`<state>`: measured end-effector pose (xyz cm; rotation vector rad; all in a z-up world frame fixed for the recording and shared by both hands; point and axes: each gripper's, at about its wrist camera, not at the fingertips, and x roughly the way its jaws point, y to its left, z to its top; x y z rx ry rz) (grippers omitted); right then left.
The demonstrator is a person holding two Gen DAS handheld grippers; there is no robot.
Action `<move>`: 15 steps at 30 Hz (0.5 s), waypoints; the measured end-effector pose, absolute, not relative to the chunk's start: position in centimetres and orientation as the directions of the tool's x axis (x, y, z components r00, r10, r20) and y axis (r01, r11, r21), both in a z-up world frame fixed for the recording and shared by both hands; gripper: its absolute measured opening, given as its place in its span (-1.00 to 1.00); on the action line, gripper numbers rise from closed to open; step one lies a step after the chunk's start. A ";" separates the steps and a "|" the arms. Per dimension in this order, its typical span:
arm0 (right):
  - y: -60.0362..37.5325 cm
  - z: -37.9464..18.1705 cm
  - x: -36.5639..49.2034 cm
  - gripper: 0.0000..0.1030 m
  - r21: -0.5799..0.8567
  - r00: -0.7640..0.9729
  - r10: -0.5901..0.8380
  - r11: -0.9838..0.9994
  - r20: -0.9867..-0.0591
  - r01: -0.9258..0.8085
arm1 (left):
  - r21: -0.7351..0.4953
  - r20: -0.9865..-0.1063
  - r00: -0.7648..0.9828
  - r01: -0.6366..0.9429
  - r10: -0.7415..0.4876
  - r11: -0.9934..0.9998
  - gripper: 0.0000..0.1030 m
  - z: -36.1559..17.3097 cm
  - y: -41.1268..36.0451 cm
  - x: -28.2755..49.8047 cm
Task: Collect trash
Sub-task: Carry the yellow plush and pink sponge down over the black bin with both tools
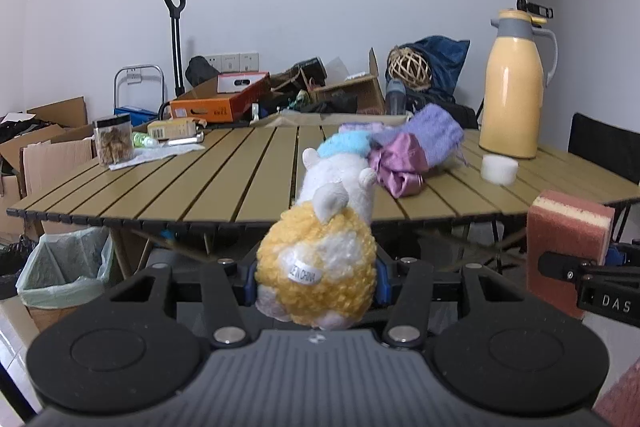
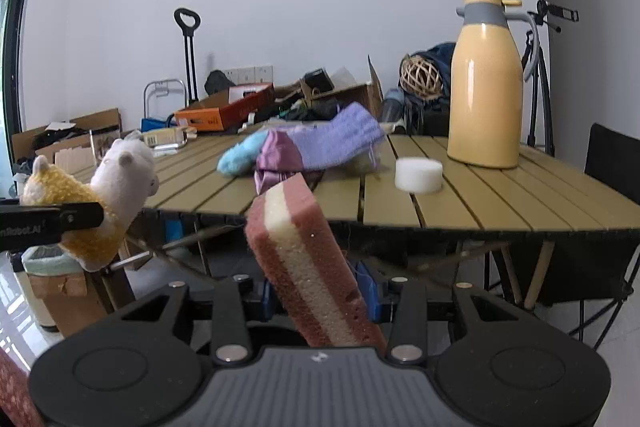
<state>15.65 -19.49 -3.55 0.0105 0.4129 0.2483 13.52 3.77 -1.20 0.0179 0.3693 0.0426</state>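
My left gripper [image 1: 316, 283] is shut on a yellow and white plush alpaca [image 1: 320, 259], its blue pads pressing the woolly body. The toy's head points toward the slatted table [image 1: 192, 187]. My right gripper [image 2: 320, 301] is shut on a pink and cream sponge [image 2: 308, 259], which sticks up tilted from the jaws. The sponge [image 1: 568, 235] also shows at the right edge of the left wrist view, and the alpaca [image 2: 92, 203] at the left of the right wrist view. Both grippers hover just short of the table's near edge.
On the table lie purple, pink and blue cloths [image 1: 412, 151], a white foam disc [image 1: 499, 169], a yellow thermos jug [image 1: 516, 87], a clear jar [image 1: 114, 143] and small packets. A lined bin [image 1: 64, 267] stands under the table's left end. Boxes and bags crowd the far side.
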 end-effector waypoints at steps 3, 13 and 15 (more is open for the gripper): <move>-19.7 -4.3 15.2 -0.23 0.067 0.873 0.237 0.971 -0.427 -0.231 | 0.034 -0.380 0.924 -0.037 0.047 0.999 0.01 -1.8 3.8 12.8; -19.9 -6.7 14.6 -0.23 0.079 0.811 0.231 0.971 -0.538 -0.224 | 0.031 -0.496 0.867 -0.025 0.038 0.999 0.00 -4.6 4.2 12.2; -20.0 -7.4 14.6 -0.23 0.078 0.797 0.224 0.973 -0.561 -0.219 | 0.035 -0.518 0.854 -0.027 0.041 0.999 0.00 -5.2 4.3 12.3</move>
